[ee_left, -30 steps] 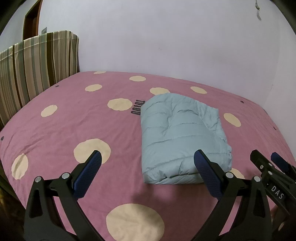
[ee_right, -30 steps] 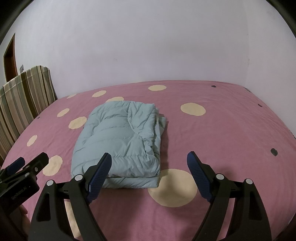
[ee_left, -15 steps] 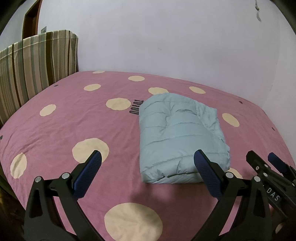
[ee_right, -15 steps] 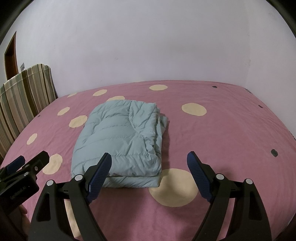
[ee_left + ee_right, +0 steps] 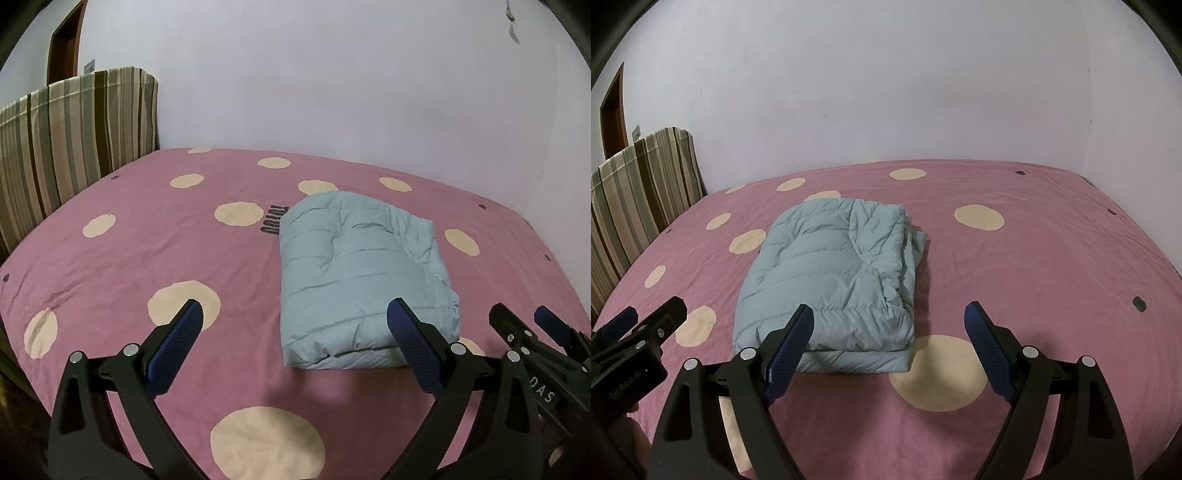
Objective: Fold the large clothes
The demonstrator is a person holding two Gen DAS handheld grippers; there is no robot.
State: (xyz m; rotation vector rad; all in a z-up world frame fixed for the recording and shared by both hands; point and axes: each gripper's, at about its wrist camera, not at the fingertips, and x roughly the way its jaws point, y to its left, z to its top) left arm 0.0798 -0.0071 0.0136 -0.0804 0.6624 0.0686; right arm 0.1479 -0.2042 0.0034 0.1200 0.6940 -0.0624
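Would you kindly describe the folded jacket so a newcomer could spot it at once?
Start at the bed's pink sheet with cream dots. Near its middle lies the jacket, a pale blue-green quilted bundle. It is the only garment and the only puffy thing there.

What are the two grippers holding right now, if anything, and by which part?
Nothing. The left gripper and the right gripper are both open and empty; the folded light blue puffer jacket lies free on the bed.
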